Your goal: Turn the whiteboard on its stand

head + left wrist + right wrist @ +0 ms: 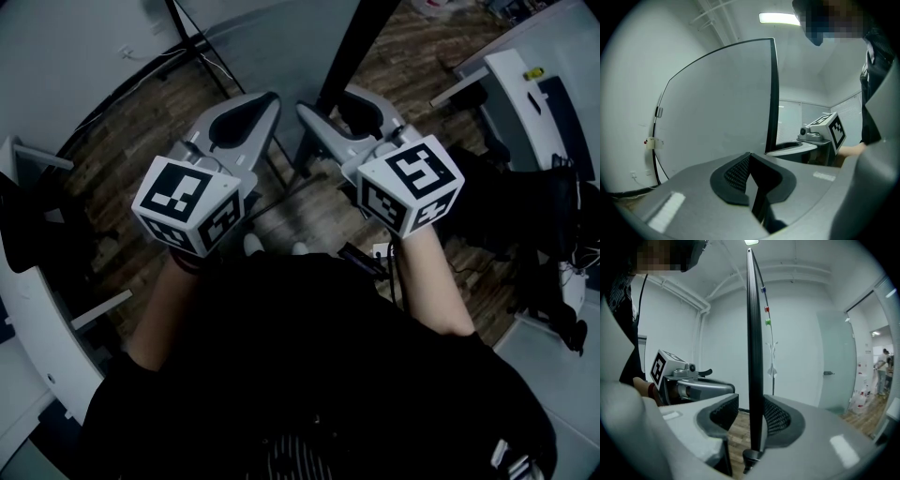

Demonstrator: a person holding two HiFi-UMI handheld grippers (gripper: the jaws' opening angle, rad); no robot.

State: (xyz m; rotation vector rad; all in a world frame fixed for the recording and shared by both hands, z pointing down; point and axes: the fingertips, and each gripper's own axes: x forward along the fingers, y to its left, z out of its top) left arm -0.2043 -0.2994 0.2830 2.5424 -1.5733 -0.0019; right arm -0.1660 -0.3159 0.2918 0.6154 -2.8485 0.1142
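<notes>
The whiteboard is straddled edge-on by the right gripper, jaws held apart, one pad touching it. The left gripper is closed on nothing, the board's face seen just beyond its tips.

Head view: whiteboard shows edge-on only and is cut off at 12 o'clock; its lower end is lost between the two grippers.

Left gripper view: the board's bottom edge is masked by the left gripper at 6 o'clock.

Right gripper view: the board is cut off at 12 o'clock. The right gripper covers part of a dark knob at 6 o'clock. Coloured dots at 1 o'clock: too small to identify. People at 3 o'clock: small, indistinct.
</notes>
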